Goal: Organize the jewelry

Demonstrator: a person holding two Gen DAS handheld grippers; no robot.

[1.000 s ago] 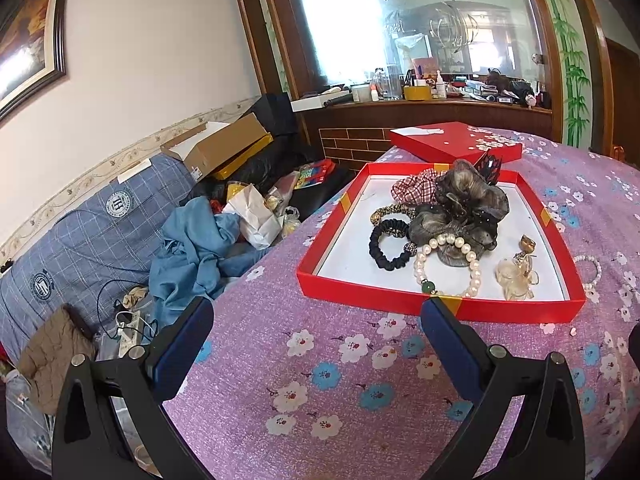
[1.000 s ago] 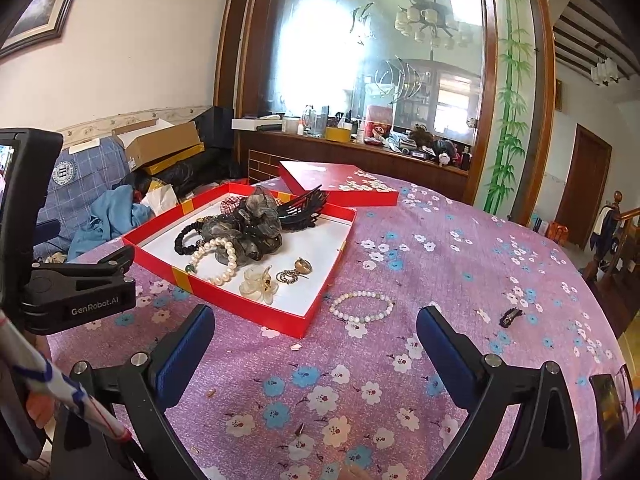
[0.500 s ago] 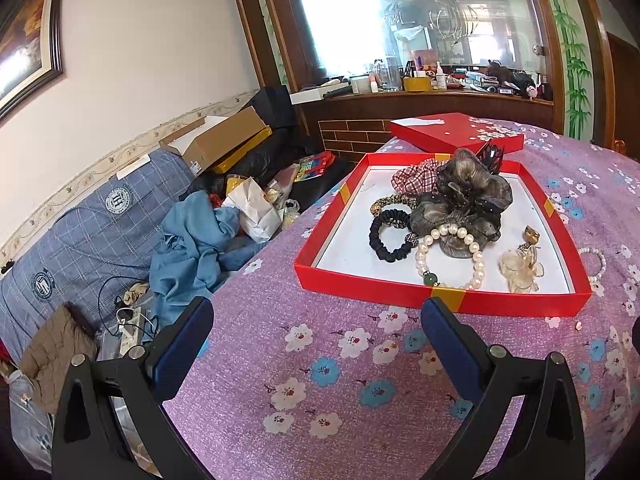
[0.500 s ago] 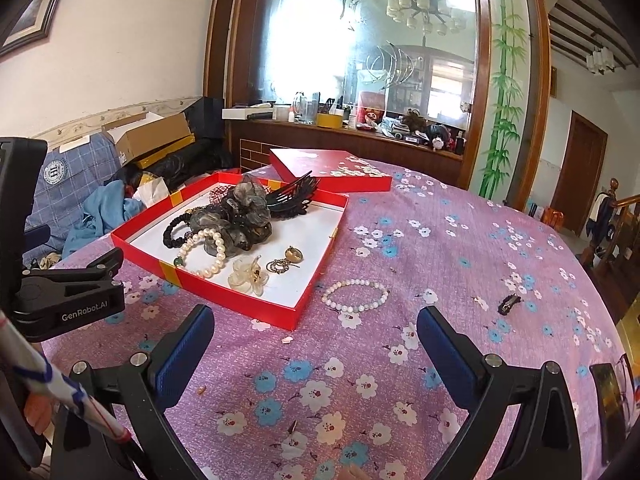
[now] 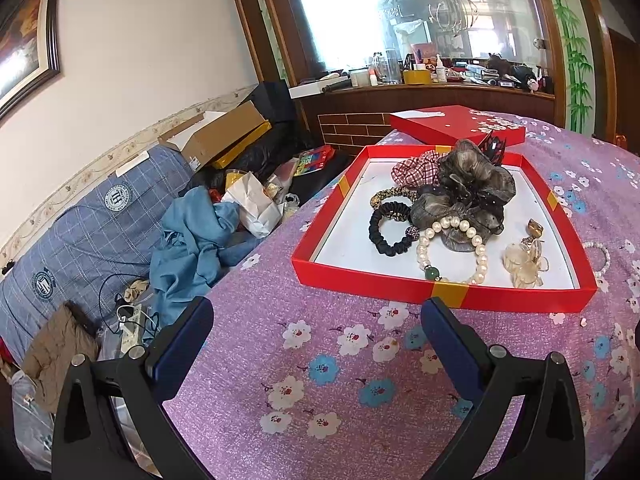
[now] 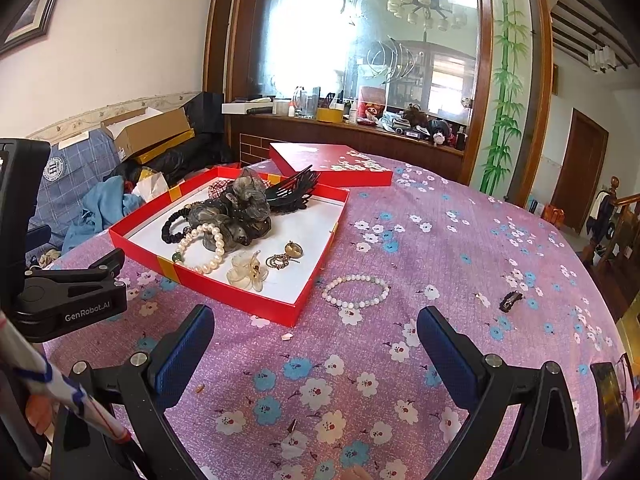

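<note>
Right hand-held gripper (image 6: 316, 334) (jaws wide) has neared the bracelet (image 6: 355, 290).

"GenRobot.AI" on left hand-held gripper (image 6: 86, 310) body; blue cover's (image 5: 80, 236) round badge approx. reads "HH".

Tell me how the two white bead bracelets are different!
The cream pearl bracelet with one green bead lies inside the red tray; the plain white bead bracelet lies outside it, on the purple flowered cloth. The pearl one's beads look bigger. Both are flat, round loops.
</note>
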